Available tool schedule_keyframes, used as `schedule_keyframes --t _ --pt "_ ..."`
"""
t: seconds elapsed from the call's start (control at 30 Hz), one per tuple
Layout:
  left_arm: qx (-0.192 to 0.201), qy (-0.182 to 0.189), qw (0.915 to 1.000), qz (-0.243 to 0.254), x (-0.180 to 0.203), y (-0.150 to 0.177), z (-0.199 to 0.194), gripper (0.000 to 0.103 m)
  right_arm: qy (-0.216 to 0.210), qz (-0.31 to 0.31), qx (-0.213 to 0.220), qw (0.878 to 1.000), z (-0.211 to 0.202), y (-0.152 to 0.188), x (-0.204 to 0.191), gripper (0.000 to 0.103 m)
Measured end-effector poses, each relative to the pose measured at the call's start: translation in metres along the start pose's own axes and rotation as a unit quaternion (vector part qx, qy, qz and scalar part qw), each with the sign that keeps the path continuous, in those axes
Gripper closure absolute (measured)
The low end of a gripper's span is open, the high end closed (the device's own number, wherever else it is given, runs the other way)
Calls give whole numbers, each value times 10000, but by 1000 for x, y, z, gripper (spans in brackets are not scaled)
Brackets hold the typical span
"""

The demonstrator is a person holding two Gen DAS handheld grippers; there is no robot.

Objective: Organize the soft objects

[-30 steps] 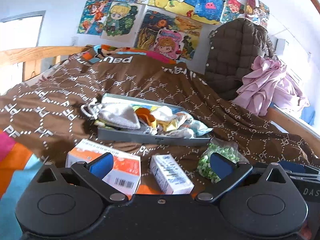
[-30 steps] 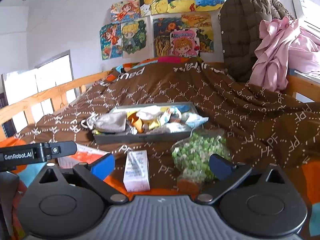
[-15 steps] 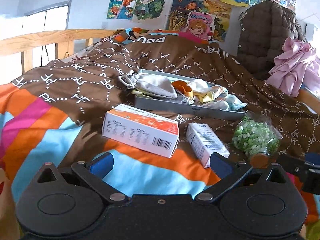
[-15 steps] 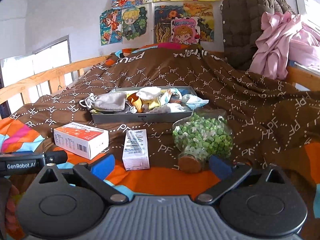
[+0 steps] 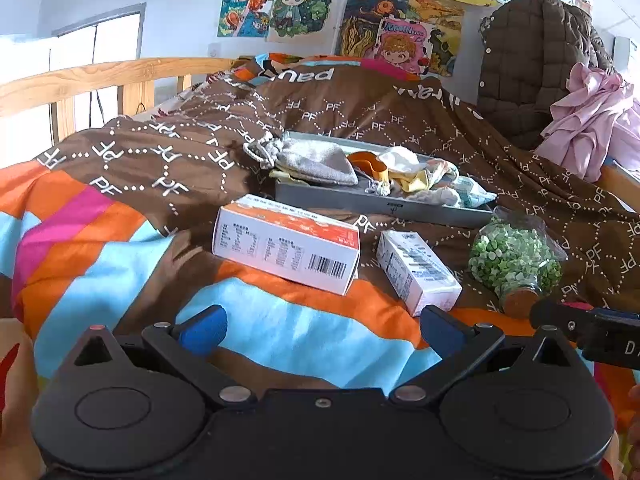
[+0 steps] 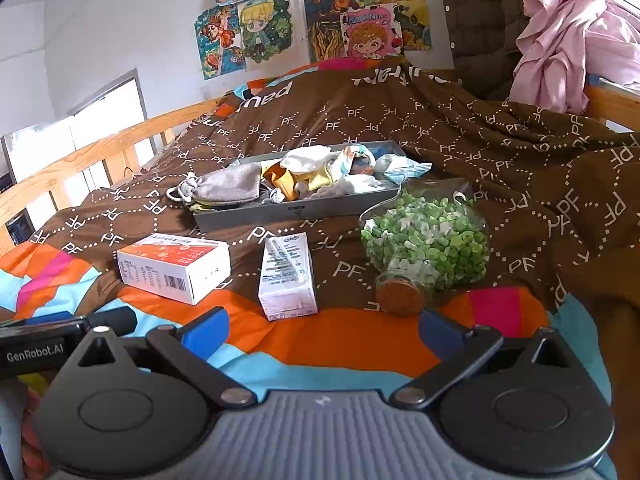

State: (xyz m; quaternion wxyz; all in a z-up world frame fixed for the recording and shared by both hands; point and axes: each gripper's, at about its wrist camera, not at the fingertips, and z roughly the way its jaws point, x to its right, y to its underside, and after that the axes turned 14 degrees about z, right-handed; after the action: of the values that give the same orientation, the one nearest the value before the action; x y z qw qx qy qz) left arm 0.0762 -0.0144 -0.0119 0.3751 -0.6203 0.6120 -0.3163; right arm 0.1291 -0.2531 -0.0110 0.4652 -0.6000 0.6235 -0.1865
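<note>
Grey metal tray [image 5: 384,207] sits on your brown quilt [image 5: 400,120], past the boxes, and holds the soft goods: a grey drawstring pouch [image 5: 316,162] draped over its left end, an orange piece [image 5: 366,162], and pale crumpled cloths [image 5: 416,176] heaped toward its right end.

Nearer to you, in a row on the quilt: an orange-and-white carton [image 5: 286,250] on the left, lying flat with its barcode end toward you; a small white box [image 5: 418,272] in the middle; a glass bottle of green pieces [image 6: 428,240] on the right, lying on its side with the cork stopper [image 6: 401,296] toward you.

Your left gripper [image 5: 320,330] is spread wide and holds nothing; it hangs above the striped part of the quilt, short of the carton. Your right gripper [image 6: 322,330] is likewise spread wide and bare, with the stopper just beyond its right finger.

Behind the bed: cartoon posters [image 6: 304,28], a brown quilted coat [image 5: 532,68], pink clothing [image 6: 568,40].
</note>
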Motion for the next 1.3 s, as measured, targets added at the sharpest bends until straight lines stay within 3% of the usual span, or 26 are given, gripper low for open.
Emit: schedule_keyframes --t 1.3 --pt "-90 -16 10000 24 0 0 -1 1 96 120 -27 9999 0 -3 6 0"
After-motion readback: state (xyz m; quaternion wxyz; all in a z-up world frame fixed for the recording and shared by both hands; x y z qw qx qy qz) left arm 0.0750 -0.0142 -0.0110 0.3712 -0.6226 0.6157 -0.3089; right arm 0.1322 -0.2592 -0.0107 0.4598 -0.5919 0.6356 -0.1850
